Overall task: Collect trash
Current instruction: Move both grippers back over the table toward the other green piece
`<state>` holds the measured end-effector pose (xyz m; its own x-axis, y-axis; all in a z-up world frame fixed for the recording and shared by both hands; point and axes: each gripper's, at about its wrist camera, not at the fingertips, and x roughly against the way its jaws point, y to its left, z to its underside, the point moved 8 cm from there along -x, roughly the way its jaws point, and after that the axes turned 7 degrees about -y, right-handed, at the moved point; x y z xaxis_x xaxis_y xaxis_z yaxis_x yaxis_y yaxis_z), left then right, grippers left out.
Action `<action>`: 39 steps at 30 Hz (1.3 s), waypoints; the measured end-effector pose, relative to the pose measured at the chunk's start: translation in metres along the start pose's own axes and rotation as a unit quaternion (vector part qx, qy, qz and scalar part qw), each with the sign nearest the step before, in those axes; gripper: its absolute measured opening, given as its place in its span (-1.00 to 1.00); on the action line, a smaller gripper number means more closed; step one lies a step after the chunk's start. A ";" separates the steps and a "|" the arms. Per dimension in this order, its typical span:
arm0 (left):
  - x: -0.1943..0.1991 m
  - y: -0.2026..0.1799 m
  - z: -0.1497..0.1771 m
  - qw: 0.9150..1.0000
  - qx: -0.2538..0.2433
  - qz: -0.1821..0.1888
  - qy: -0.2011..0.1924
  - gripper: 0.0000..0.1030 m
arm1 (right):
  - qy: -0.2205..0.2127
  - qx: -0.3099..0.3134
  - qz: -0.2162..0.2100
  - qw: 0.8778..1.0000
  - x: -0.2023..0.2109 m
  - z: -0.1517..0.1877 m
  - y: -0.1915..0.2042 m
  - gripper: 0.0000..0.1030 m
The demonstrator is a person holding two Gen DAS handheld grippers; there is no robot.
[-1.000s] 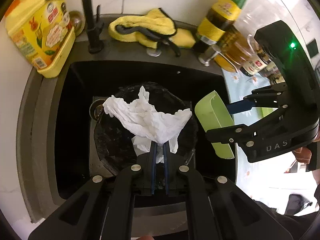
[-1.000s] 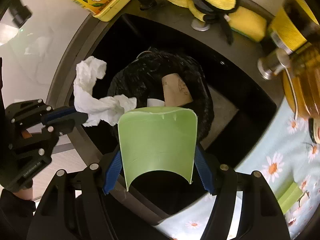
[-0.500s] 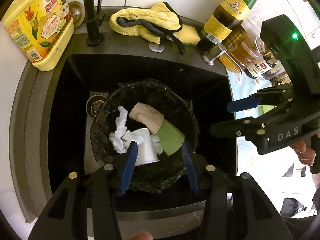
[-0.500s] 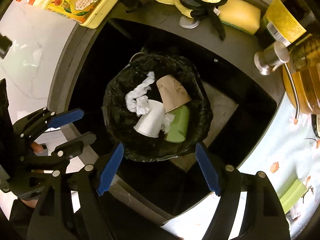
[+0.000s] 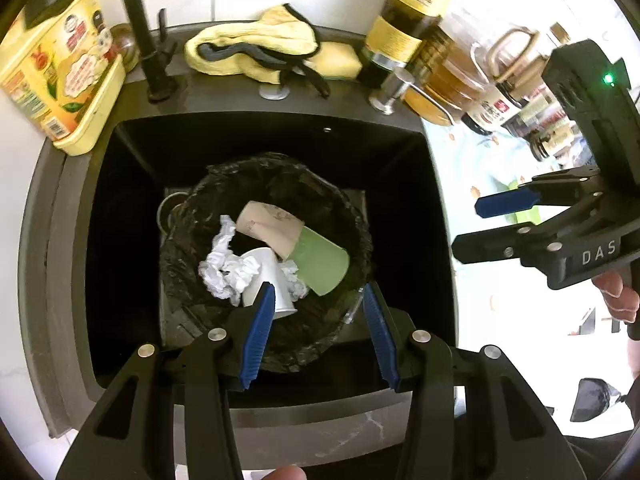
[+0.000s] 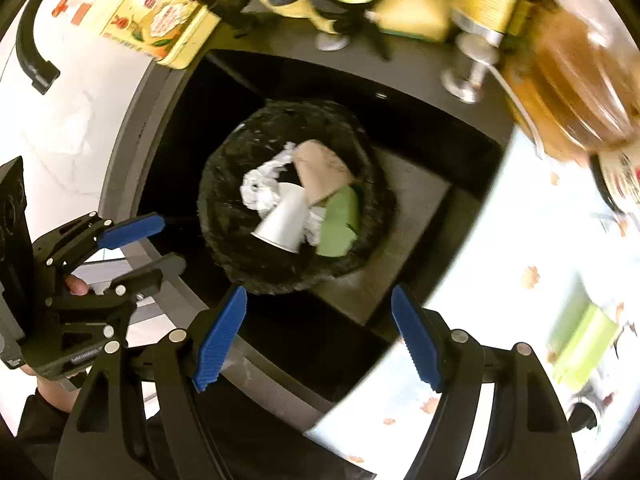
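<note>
Your left gripper [image 5: 318, 330] and right gripper [image 6: 320, 340] both hang empty, jaws apart, above the bag [image 5: 200, 240] in the sink [image 5: 400, 208]. The trash inside is light: soft tissue [image 5: 224, 268], crushable cups lying sideways. The green cup [image 5: 320, 260] points its rim lower right; pinch there gently.

Black sink [image 5: 404, 184] with bin bag [image 5: 192, 240]; yellow cloth [image 5: 256, 46], bottles [image 5: 404, 28] on rim.
</note>
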<state>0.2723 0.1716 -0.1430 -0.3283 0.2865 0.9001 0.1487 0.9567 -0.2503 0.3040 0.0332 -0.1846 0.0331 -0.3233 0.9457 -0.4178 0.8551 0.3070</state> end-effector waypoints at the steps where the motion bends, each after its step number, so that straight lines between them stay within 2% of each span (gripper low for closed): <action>1: -0.001 -0.005 -0.001 1.000 -0.003 0.002 0.000 -0.14 | -0.004 0.001 0.007 1.000 0.004 0.003 -0.005 0.53; 3: -0.005 -0.016 -0.002 1.000 -0.012 0.008 0.004 -0.14 | -0.013 -0.008 0.030 0.999 0.016 0.015 -0.028 0.53; 7: -0.019 -0.044 -0.006 0.999 -0.034 0.019 0.012 -0.12 | -0.016 -0.055 0.039 0.998 0.040 0.042 -0.075 0.54; 8: -0.023 -0.052 -0.007 0.999 -0.039 0.022 0.013 -0.07 | -0.019 -0.066 0.043 0.997 0.048 0.049 -0.089 0.54; 12: -0.034 -0.094 -0.010 0.998 -0.059 0.033 0.015 -0.02 | -0.039 -0.105 0.062 0.992 0.086 0.078 -0.144 0.54; 18: -0.045 -0.162 -0.012 0.996 -0.073 0.038 0.016 -0.01 | -0.070 -0.134 0.066 0.986 0.133 0.110 -0.207 0.54; 24: -0.064 -0.222 -0.014 0.995 -0.087 0.033 0.024 -0.01 | -0.091 -0.156 0.057 0.982 0.161 0.142 -0.266 0.54; 32: -0.101 -0.275 -0.019 0.996 -0.072 0.012 0.043 -0.01 | -0.086 -0.166 0.037 0.982 0.162 0.175 -0.322 0.54; 39: -0.127 -0.297 -0.024 0.997 -0.056 -0.008 0.059 -0.01 | -0.068 -0.148 0.008 0.987 0.146 0.189 -0.345 0.54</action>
<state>0.2918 -0.1496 -0.1745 -0.2205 0.2561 0.9412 0.2490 0.9477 -0.1996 0.2814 -0.3853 -0.1729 -0.1024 -0.3429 0.9338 -0.1331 0.9350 0.3288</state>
